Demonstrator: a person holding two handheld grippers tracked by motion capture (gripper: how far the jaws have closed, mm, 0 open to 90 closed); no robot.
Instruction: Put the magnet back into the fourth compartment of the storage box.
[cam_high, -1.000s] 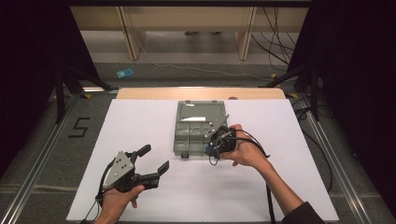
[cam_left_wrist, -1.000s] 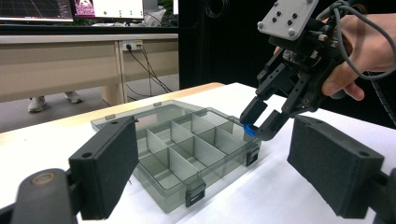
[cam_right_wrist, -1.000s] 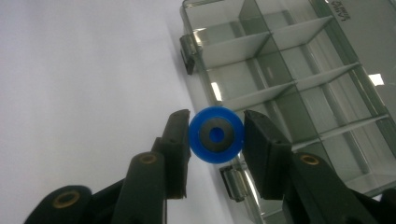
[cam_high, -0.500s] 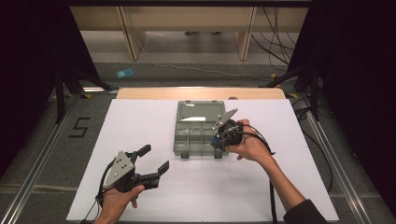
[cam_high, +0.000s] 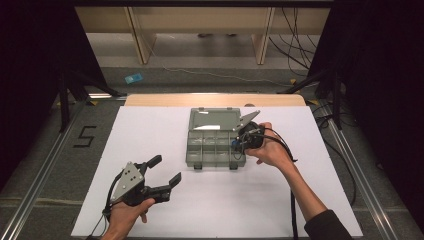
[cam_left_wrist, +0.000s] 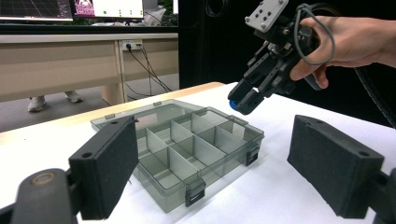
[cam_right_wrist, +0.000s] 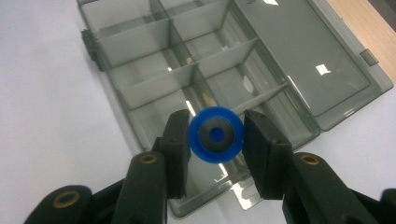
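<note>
Right gripper view is taken up, at its lower middle, by the right gripper (cam_right_wrist: 215, 135), whose fingers (cam_right_wrist: 177, 147) are clamped on a small blue ring (cam_right_wrist: 216, 134) with a dark hub and a blue centre. Behind the ring, the box (cam_right_wrist: 144, 88) is seen from above, its open lid (cam_right_wrist: 299, 70) lying flat toward the upper right of the frame.

Compared with the high view a second ago, the right gripper has been lifted off the box's right edge and tipped, so that it is now held above the right-hand compartments instead of low against them. From this it is judged that the ring has been brought over the box and that setting it down in a compartment is the step in hand; which compartment is meant cannot be told. The left gripper has not been moved.

At the lower left of the high view, the left gripper (cam_high: 161, 174) is held low over the white surface (cam_high: 300, 200), well apart from the box, its fingers apart and empty.

In the left gripper view the box (cam_left_wrist: 187, 149) is shown as smoky, translucent grey plastic with thin upright dividers, glossy walls and dark latches. The finger pads look like matt black foam. The surface is plain and matt, with a wooden edge at its far side.
</note>
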